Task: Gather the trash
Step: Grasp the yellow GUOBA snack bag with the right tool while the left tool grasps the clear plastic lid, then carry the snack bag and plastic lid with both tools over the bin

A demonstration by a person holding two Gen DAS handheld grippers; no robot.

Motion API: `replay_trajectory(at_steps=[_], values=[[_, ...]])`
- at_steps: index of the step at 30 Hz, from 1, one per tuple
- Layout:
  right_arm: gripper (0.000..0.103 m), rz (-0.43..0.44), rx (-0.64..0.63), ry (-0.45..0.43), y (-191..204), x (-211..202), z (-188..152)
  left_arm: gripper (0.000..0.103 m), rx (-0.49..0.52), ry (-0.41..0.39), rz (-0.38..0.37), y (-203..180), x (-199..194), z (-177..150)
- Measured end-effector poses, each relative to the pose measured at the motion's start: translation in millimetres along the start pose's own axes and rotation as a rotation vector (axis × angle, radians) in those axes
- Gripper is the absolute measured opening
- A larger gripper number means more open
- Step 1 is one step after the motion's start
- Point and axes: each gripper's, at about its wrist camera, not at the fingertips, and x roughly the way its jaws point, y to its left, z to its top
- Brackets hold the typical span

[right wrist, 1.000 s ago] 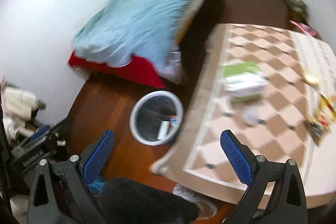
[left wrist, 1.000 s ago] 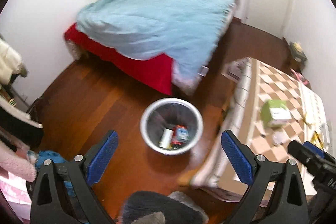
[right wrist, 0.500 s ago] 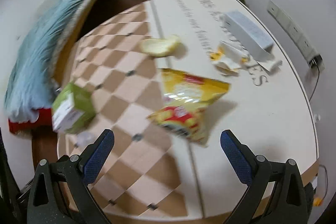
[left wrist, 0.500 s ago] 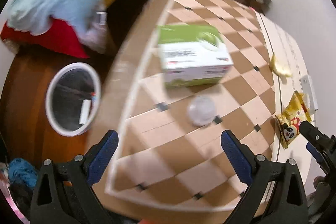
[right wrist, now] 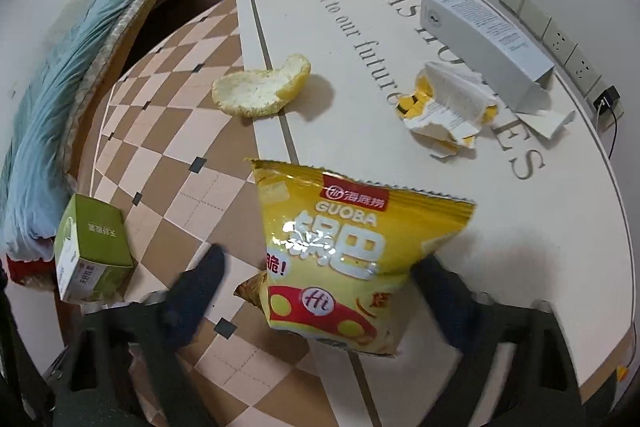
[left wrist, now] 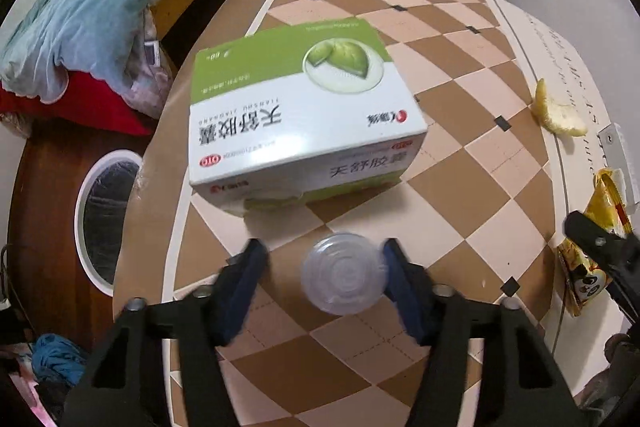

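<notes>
A clear plastic cup lid [left wrist: 343, 273] lies on the checkered table [left wrist: 452, 163]. My left gripper [left wrist: 324, 277] is open around it: the right finger touches its rim and the left finger stands a little off. A yellow snack bag [right wrist: 352, 251] lies flat between the fingers of my open right gripper [right wrist: 320, 297], which do not press it. The bag [left wrist: 586, 279] and the right gripper's black tip [left wrist: 600, 247] show at the right edge of the left wrist view. The white-rimmed trash bin [left wrist: 102, 219] stands on the floor left of the table.
A green and white carton [left wrist: 304, 107] sits just beyond the lid. A piece of fruit peel [right wrist: 264, 87], a torn wrapper [right wrist: 448, 107] and a long white box [right wrist: 484, 39] lie farther back. A bed with a blue cover [left wrist: 80, 7] is at the left.
Both grippers swung from the bin to the table and dropped low. The left fingers have narrowed around the lid. The right gripper now straddles the snack bag.
</notes>
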Motion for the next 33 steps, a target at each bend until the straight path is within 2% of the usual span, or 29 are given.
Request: replay_trajectory(at_steps=[1,4,6,12,21,28,33], values=[[0.082,-0.002,-0.009,-0.007,3,0,1,0.039,0.002,-0.007,0.002,-1,-1,0],[0.069,-0.024,-0.027,-0.019,8,1,1,0.036,-0.009,-0.014,-0.002,2,-2,0],[0.053,-0.032,-0.030,-0.028,6,0,2,0.036,-0.011,-0.017,-0.008,3,-2,-1],[0.047,-0.002,-0.052,-0.033,4,-4,-1,0.036,-0.008,-0.019,0.000,6,-1,-5],[0.044,0.020,-0.144,-0.038,17,-19,-18,0.036,-0.035,-0.032,-0.005,21,-15,-16],[0.044,0.062,-0.222,-0.079,33,-55,-22,0.036,-0.045,-0.098,-0.013,37,-50,-20],[0.044,0.125,-0.295,-0.107,61,-89,-25,0.036,-0.063,-0.165,-0.014,58,-83,-22]])
